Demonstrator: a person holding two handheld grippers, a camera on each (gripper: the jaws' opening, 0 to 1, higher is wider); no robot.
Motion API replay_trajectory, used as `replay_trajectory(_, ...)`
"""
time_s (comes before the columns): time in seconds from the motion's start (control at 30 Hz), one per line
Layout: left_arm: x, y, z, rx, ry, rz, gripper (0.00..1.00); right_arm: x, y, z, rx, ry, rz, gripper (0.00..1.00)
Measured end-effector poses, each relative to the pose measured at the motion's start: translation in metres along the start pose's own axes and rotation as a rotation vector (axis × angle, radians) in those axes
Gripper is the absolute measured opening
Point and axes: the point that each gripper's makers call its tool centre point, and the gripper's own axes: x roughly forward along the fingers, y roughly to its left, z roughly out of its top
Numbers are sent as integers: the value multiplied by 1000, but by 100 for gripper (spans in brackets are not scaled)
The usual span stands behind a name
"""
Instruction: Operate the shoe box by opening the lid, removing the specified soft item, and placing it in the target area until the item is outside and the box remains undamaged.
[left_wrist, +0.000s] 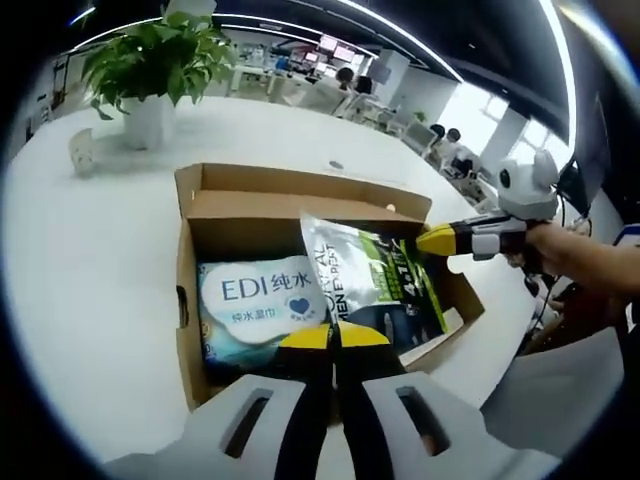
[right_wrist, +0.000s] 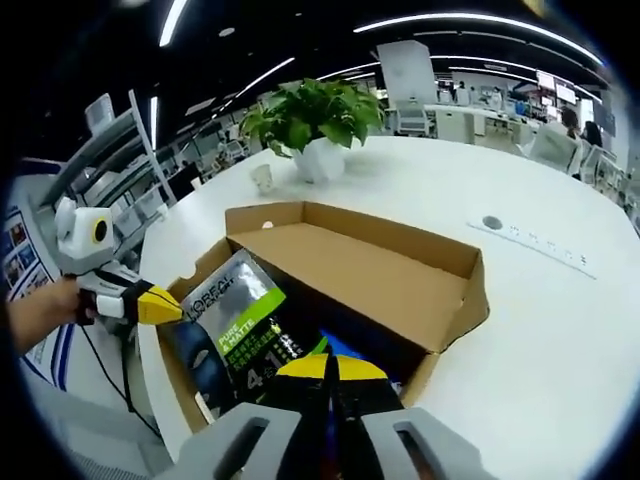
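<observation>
White table (left_wrist: 90, 260), office beyond, plant (left_wrist: 150, 60) far left. Box (left_wrist: 250, 190) lid open. Wipes (left_wrist: 255, 300) left inside; pouch (left_wrist: 370, 285) right, tilted up. Left gripper (left_wrist: 334, 335) clenched on pouch edge; right gripper (right_wrist: 330, 368) clenched, grasp unclear. Pouch still inside; lifting out, placing remain.

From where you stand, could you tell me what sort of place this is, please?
Probably an open-plan office: rows of desks with monitors and seated people behind, long ceiling light strips, and a potted plant on the large white table.

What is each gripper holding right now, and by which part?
Both grippers pinch the dark L'Oreal pouch: left gripper at one edge, right gripper at the opposite edge, above the open shoe box.
</observation>
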Motion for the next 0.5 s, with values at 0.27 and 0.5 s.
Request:
replay_trajectory(0.27, -8, -13, 9, 11, -21, 1, 0, -10, 1, 11, 24, -36, 3, 0)
replay_trajectory(0.5, -16, -19, 23, 26, -52, 10, 0, -23, 3, 28, 46, -98, 15, 0)
